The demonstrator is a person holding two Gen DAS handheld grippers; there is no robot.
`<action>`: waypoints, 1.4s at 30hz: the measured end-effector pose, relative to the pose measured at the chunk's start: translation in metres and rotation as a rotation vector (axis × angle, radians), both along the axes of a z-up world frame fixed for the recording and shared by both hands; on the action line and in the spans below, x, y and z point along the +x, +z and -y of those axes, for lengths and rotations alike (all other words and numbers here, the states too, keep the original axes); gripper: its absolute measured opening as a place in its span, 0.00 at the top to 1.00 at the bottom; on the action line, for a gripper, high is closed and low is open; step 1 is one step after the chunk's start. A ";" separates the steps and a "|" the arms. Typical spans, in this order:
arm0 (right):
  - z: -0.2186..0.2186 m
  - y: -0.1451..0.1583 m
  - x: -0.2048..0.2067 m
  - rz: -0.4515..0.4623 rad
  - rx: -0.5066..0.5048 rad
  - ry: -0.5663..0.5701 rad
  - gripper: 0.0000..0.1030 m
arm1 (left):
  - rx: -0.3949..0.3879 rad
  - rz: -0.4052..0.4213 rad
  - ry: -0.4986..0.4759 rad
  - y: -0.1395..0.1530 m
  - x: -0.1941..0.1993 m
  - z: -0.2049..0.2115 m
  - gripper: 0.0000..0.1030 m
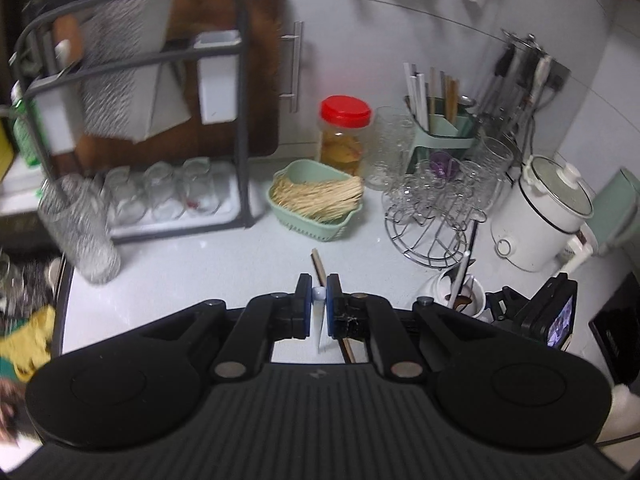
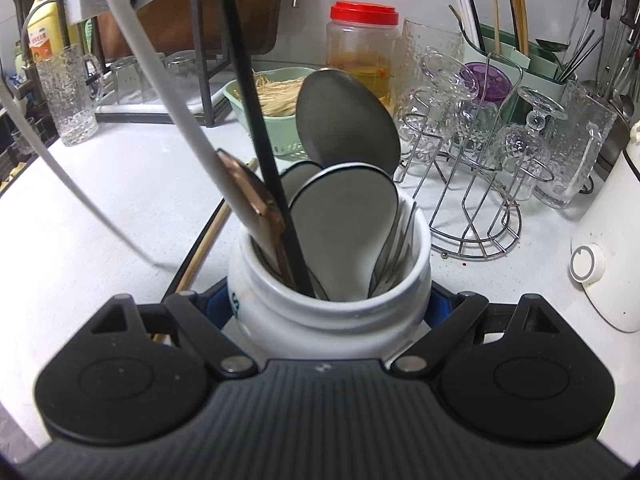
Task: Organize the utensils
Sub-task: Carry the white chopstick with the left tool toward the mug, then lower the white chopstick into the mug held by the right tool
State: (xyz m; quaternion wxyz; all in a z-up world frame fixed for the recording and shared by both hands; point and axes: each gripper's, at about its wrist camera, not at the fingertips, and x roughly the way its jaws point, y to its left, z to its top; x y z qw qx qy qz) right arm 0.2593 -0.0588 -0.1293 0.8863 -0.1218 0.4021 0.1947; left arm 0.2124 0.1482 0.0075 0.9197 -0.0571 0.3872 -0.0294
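The jar (image 2: 332,292) stands on the bench (image 2: 100,184), with spoons (image 2: 348,120), forks and long handles standing in it. The right gripper (image 2: 332,308) sits at either side of the jar. Behind the jar lies a basket (image 2: 276,120) of thin sticks, and behind that a lidded container (image 2: 362,48). Right of the jar stands a wire rack (image 2: 476,208) hung with glasses; further right, a cooker (image 2: 612,240). Left of the jar a chopstick (image 2: 208,240) lies on the bench. Far left, behind, stands a dish rack (image 1: 140,120), with what may be a tumbler (image 2: 74,96) before it.

white jar (image 2: 332,312): upright, holding spoons (image 2: 347,124) | white chopstick (image 1: 321,320): lifted
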 end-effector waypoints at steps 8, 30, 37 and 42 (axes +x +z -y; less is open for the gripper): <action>0.001 -0.001 -0.002 0.015 0.007 0.003 0.10 | 0.028 -0.021 -0.103 0.020 0.023 0.017 0.92; 0.001 -0.001 -0.002 0.023 0.010 0.017 0.10 | 0.111 0.128 -0.361 0.128 0.054 0.064 0.92; -0.001 -0.001 -0.001 0.022 0.011 0.013 0.10 | 0.155 0.226 -0.348 0.160 0.061 0.070 0.92; -0.002 -0.002 -0.001 0.025 0.012 0.018 0.10 | 0.134 0.270 -0.389 0.181 0.064 0.081 0.92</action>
